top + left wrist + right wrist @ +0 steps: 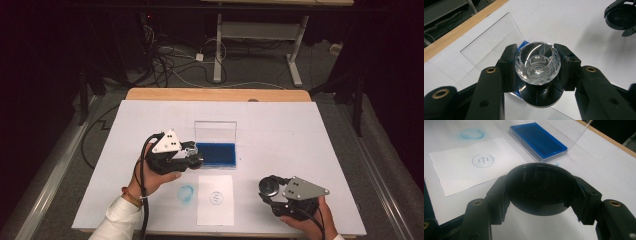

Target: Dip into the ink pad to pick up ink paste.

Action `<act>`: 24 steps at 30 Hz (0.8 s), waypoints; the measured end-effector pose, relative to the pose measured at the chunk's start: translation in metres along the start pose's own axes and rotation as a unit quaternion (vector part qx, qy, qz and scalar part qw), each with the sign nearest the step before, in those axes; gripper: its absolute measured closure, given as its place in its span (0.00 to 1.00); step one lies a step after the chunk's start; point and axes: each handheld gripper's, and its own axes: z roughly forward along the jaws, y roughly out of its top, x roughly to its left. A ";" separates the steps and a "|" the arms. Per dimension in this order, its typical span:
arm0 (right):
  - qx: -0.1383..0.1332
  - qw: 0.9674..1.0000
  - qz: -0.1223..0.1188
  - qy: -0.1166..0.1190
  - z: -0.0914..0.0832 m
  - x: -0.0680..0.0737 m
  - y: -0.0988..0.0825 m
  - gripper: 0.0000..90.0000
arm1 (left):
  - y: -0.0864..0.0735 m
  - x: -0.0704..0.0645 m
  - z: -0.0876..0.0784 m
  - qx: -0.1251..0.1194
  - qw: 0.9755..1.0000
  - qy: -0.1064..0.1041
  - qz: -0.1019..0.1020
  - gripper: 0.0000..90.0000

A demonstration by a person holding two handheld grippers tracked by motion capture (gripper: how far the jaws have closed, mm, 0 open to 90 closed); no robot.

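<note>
- The left gripper (537, 67) clamps a round stamp with a faceted clear crystal knob and black base (537, 65) beside the blue ink pad in its open clear case (216, 154).
- The right gripper (541, 192) grips a round black cap (541, 188) near the table's front edge.
- Risk: the faceted knob may slip and smear the white stamped paper sheet (215, 199).
- Open table lies right of the case.

Table (300, 130) brightly lit from overhead against a dark room; glare on the crystal (537, 63); nearest jaws blurred.
</note>
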 end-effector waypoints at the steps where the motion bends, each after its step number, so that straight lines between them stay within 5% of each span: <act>1: 0.001 1.000 0.000 -0.001 0.000 0.000 0.000 0.43 | 0.000 0.000 0.001 0.001 1.000 -0.001 0.000 0.61; 10: -0.001 1.000 0.005 0.000 -0.002 -0.002 0.000 0.43 | 0.004 -0.001 0.006 0.003 1.000 -0.007 0.001 0.61; 24: -0.005 1.000 0.012 0.007 -0.002 -0.005 -0.001 0.43 | 0.041 0.004 0.019 0.027 0.999 -0.006 0.020 0.61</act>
